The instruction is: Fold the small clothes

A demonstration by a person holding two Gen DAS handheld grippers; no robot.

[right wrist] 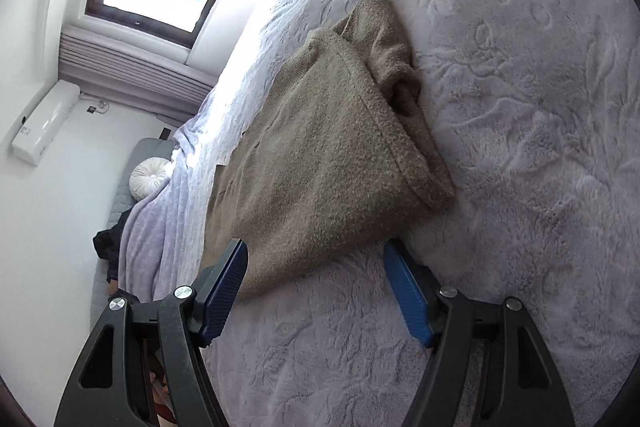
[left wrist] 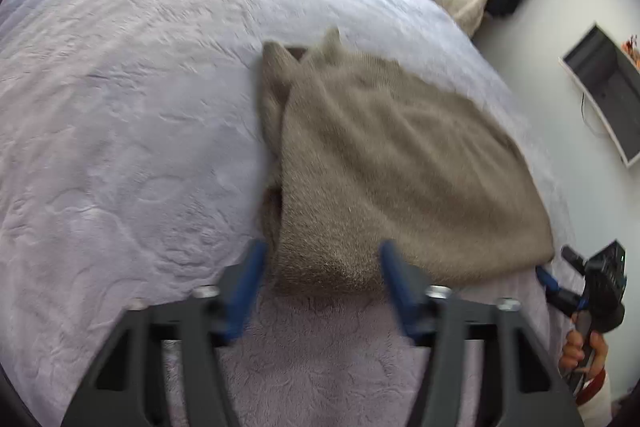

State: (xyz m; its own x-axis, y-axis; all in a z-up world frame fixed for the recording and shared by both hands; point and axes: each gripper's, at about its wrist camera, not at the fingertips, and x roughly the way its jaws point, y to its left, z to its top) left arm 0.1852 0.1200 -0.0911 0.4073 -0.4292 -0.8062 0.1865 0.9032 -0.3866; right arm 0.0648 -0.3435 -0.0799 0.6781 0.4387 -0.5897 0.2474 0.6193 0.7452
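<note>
Lying folded on one lilac blanket [left wrist: 120,107]: one beige knit garment [left wrist: 380,155]. Two grippers at its near edge, left gripper [left wrist: 320,255] and right gripper [right wrist: 316,251], jaws apart, gripping nothing.

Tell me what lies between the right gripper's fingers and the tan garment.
Only bare lilac blanket, as the right wrist view shows; the right gripper is open, just short of the tan garment.
</note>
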